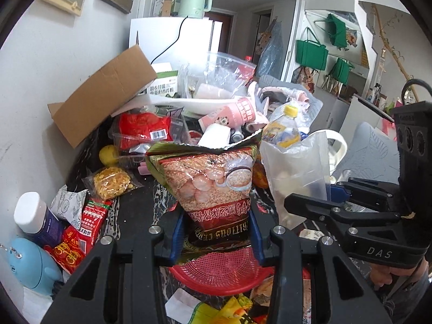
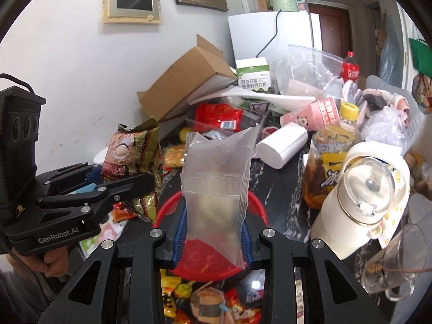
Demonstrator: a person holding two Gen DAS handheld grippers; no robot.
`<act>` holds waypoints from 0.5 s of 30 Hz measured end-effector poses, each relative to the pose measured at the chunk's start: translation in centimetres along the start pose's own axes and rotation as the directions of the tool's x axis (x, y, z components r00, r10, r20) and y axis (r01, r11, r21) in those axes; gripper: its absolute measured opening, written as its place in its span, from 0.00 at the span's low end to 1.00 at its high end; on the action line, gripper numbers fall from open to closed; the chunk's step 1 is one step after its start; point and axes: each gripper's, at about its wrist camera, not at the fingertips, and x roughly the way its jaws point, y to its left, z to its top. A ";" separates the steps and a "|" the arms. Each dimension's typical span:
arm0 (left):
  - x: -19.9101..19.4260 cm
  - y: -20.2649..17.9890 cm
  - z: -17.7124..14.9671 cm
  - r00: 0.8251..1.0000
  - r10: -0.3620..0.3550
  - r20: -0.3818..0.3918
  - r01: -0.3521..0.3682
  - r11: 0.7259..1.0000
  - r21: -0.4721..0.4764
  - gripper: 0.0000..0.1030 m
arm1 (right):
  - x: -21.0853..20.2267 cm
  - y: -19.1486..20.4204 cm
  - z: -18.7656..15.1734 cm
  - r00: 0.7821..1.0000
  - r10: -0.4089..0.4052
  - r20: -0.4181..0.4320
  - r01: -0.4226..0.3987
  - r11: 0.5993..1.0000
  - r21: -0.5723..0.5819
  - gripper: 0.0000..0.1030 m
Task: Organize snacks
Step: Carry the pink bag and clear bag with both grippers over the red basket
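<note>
Where the blue pads of the left tool (image 1: 216,239) meet, clamped on the lower end of an opened cereal bag (image 1: 209,183), print upside down, torn mouth uppermost. Directly beneath that bag, a red mesh basket (image 1: 224,275) on the dark worktop (image 1: 140,210). Off to the right in the left wrist view, the right tool (image 1: 307,202) closed on a clear zip bag (image 1: 297,172), the two bags side by side and held clear of the worktop.

From the right wrist view, same grip: zip bag (image 2: 216,189) pinched low between the pads of the right tool (image 2: 214,239), rising upright above the red basket (image 2: 259,205), left tool (image 2: 129,182) and cereal bag (image 2: 132,151) to its left. Beyond, clutter: yellow-capped drink bottle (image 2: 333,145), white flask (image 2: 359,205), pink cup (image 2: 313,114), red packet (image 2: 218,117), cardboard box (image 2: 186,81) against the wall.
</note>
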 end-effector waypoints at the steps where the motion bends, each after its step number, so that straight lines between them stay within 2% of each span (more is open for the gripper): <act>1: 0.6 0.2 0.0 1.000 0.001 -0.013 -0.001 1.000 -0.004 0.38 | 0.5 -0.2 0.1 1.000 -0.006 -0.009 0.006 1.000 0.000 0.32; 15: 6.9 1.9 -1.2 0.989 0.063 -0.133 -0.063 0.998 0.005 0.38 | 5.7 -1.6 0.0 0.994 -0.044 -0.098 0.045 0.999 0.006 0.32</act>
